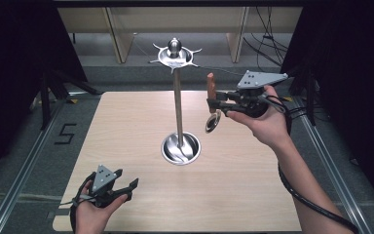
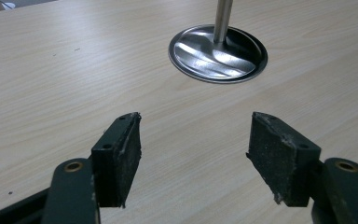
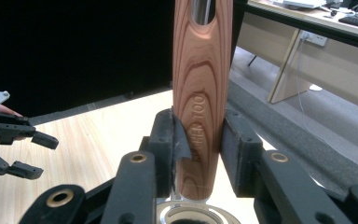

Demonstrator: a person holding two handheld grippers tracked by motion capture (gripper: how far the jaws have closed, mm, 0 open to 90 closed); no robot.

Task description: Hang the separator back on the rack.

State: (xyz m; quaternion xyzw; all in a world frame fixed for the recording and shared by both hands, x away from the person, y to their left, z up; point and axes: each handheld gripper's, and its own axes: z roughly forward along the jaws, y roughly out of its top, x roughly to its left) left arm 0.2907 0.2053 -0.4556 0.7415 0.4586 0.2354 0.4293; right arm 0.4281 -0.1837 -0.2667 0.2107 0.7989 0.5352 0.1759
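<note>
A steel stand (image 1: 178,105) rises from a round dish base (image 1: 180,148) at the table's middle, with a ring of hooks (image 1: 175,52) at its top. Right of the pole, my right gripper (image 1: 213,103) is shut on a utensil's wooden handle (image 1: 211,87), held upright with its metal head (image 1: 213,123) hanging below. In the right gripper view the pads (image 3: 237,144) clamp the handle (image 3: 200,93) low down, and a hanging hole shows near its top end. My left gripper (image 1: 127,178) rests open near the front left edge, its jaws (image 2: 193,149) wide apart facing the base (image 2: 218,55).
The wooden table (image 1: 126,126) ends in a floor rail on each side. Dark curtains stand left and right, and desk legs and cables lie beyond the far edge. My left gripper (image 3: 39,156) also appears at the left of the right gripper view.
</note>
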